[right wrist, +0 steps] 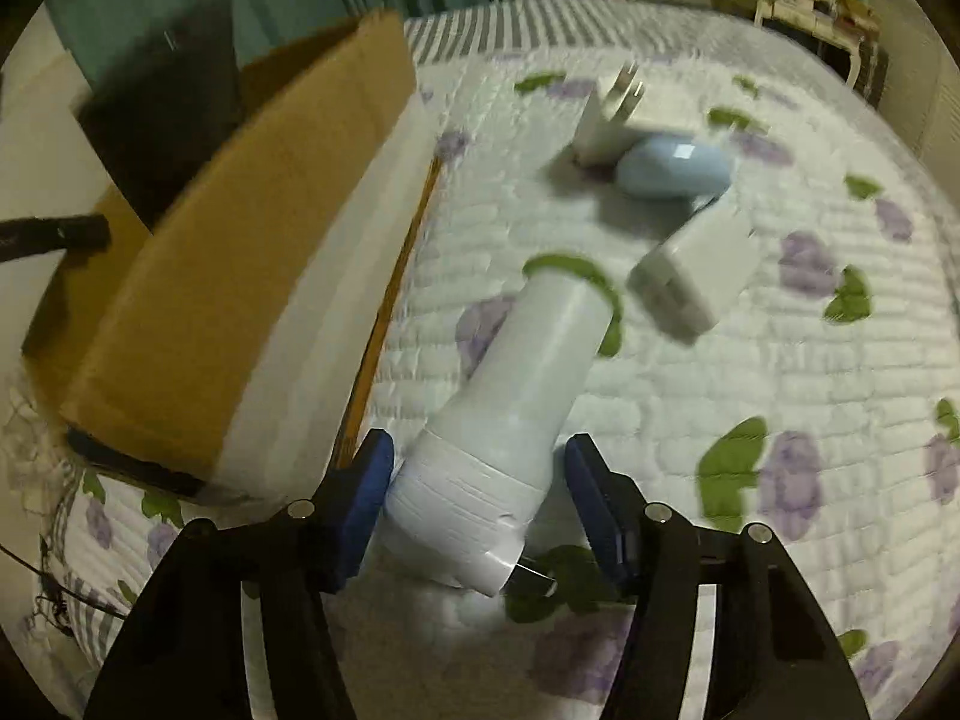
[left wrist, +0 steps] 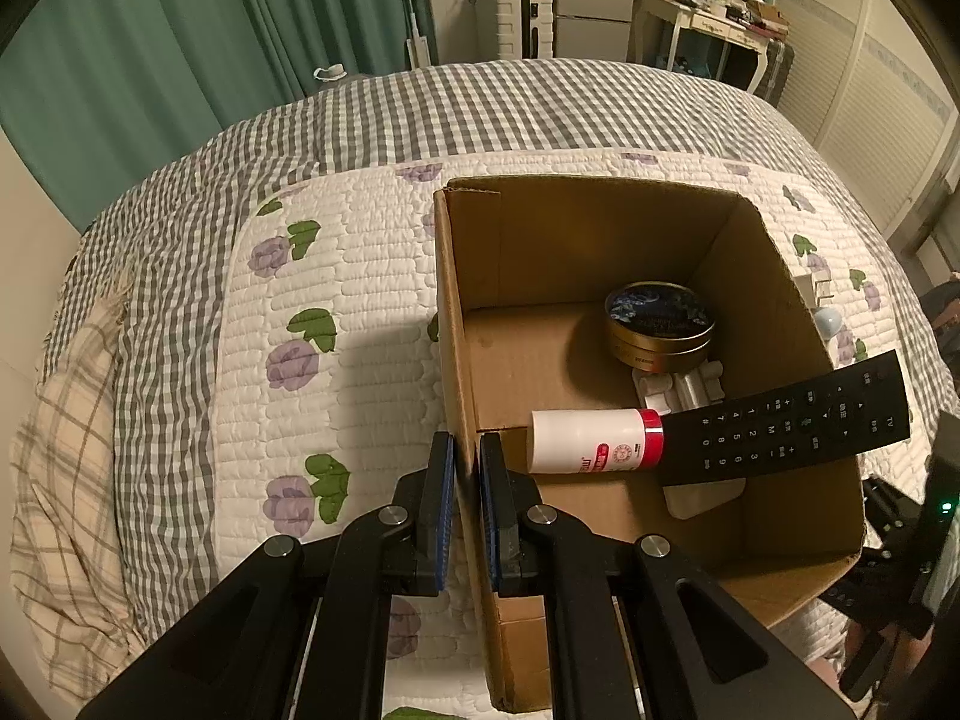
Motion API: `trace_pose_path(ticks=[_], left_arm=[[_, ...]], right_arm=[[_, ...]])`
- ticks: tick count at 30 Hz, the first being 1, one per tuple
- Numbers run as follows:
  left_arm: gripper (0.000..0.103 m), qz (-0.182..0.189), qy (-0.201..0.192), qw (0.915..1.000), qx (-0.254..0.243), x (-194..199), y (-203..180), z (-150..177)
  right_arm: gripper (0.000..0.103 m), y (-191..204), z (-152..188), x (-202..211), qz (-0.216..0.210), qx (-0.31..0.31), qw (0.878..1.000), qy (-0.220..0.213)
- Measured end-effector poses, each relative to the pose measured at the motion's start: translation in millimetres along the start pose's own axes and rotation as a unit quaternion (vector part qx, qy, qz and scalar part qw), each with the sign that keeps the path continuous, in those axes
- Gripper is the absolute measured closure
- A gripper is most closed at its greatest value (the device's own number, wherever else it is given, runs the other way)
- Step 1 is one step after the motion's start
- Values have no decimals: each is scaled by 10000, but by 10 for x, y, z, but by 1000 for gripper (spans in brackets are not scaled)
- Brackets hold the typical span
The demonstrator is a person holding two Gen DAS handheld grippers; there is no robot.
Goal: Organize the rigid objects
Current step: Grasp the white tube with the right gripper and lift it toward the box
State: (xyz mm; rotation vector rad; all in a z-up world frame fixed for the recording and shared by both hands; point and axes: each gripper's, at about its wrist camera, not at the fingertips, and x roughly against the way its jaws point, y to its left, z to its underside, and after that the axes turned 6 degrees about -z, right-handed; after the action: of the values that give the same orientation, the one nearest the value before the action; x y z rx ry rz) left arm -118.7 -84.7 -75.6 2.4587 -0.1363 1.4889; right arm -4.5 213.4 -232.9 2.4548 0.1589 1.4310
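A: At the lower left of the left wrist view, what is the left gripper [left wrist: 467,450] doing?

B: It's clamped tight on the cardboard box [left wrist: 459,324] wall, steadying it on the bed [left wrist: 336,324]. Inside lie a tin [left wrist: 659,324], a small bottle [left wrist: 594,439] and a remote [left wrist: 792,420].

A: And the right gripper [right wrist: 474,468], low in its view?

B: Part open around a white bottle [right wrist: 516,378] on the bed right of the box; the left pad touches, the right stands apart. It's the pick-up step: finish squeezing, lift, then carry it left over the wall.
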Motion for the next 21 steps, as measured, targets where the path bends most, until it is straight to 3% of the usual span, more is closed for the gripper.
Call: trace_pose_path(ticks=[6,12,16,21], left_arm=[[95,17,13,10000,5,7,-11,-7],[95,49,22,10000,10,3,3,-13],[95,61,28,10000,7,2,6,-10],[95,87,25,10000,19,4,13,-3]], right_arm=[[52,2,45,125,30,12,9998,-177],[52,54,-152,535,-55,86,9980,-631],[52,290,-350,842,-248,400,9943,-958],[52,626,-468,931,-410,760,9908,-1041]])
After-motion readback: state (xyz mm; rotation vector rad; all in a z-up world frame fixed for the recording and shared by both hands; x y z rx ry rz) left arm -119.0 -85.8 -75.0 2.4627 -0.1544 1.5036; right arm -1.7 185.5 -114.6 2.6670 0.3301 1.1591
